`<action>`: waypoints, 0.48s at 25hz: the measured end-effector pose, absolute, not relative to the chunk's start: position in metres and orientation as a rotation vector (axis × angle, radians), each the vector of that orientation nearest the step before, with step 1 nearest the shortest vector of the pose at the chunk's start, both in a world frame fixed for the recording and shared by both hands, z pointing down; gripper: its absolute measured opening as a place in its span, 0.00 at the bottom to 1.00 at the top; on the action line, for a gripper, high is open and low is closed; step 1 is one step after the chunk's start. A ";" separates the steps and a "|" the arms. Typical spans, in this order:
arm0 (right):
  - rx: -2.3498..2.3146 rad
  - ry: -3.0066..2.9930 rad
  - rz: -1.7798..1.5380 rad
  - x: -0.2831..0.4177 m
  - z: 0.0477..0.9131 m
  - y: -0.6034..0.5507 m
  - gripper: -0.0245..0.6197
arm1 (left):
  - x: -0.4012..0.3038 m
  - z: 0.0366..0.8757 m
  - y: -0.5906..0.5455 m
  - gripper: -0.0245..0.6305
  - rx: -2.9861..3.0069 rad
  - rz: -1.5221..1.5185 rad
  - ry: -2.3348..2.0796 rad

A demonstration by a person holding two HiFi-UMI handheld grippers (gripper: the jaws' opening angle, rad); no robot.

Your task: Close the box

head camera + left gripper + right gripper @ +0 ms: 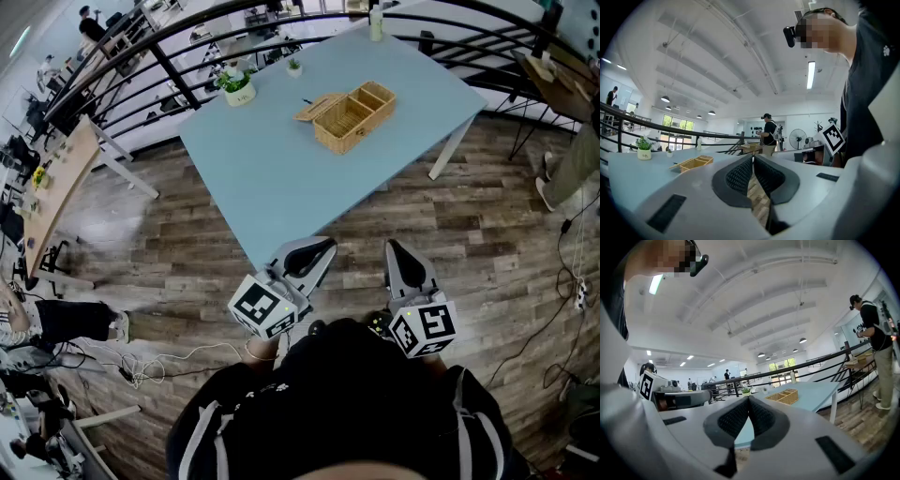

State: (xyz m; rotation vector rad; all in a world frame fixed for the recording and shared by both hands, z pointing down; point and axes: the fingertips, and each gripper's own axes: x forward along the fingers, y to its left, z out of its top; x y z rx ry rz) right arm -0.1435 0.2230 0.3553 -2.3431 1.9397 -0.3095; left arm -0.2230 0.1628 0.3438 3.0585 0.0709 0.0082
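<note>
Box [354, 116] sits at upper centre of the head view, on the far part of the table [281, 187], with its lid [319, 106] swung out to the left and the compartments showing, so none of the closing is done. Left gripper [317, 249] and right gripper [399, 253] are at bottom centre, just off the table's near corner and well apart from the box; each has its jaws pressed together with nothing between them. Left to do, as I judge it: the whole job, meaning the approach, the reach to the lid, and folding it over the top.
</note>
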 end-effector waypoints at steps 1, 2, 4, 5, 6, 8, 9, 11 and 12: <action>-2.341 1.940 -0.311 -0.143 0.356 0.224 0.04 | -0.223 0.344 0.163 0.07 3.055 0.008 0.069; -2.340 1.942 -0.313 -0.142 0.357 0.224 0.04 | -0.222 0.345 0.164 0.07 3.052 0.007 0.066; -2.335 1.945 -0.319 -0.141 0.359 0.225 0.04 | -0.221 0.346 0.165 0.07 3.045 0.009 0.058; -2.332 1.948 -0.323 -0.140 0.360 0.226 0.04 | -0.220 0.348 0.165 0.07 3.042 0.011 0.052; -2.328 1.950 -0.327 -0.139 0.361 0.227 0.04 | -0.219 0.348 0.165 0.07 3.041 0.014 0.044; -2.322 1.955 -0.333 -0.135 0.362 0.228 0.04 | -0.217 0.349 0.165 0.07 3.040 0.018 0.027; -2.320 1.956 -0.337 -0.133 0.363 0.229 0.04 | -0.215 0.350 0.166 0.07 3.039 0.019 0.020; -2.314 1.956 -0.346 -0.129 0.365 0.231 0.04 | -0.212 0.350 0.167 0.07 3.037 0.024 0.013; -2.312 1.955 -0.350 -0.126 0.366 0.232 0.04 | -0.210 0.351 0.167 0.07 3.034 0.027 0.010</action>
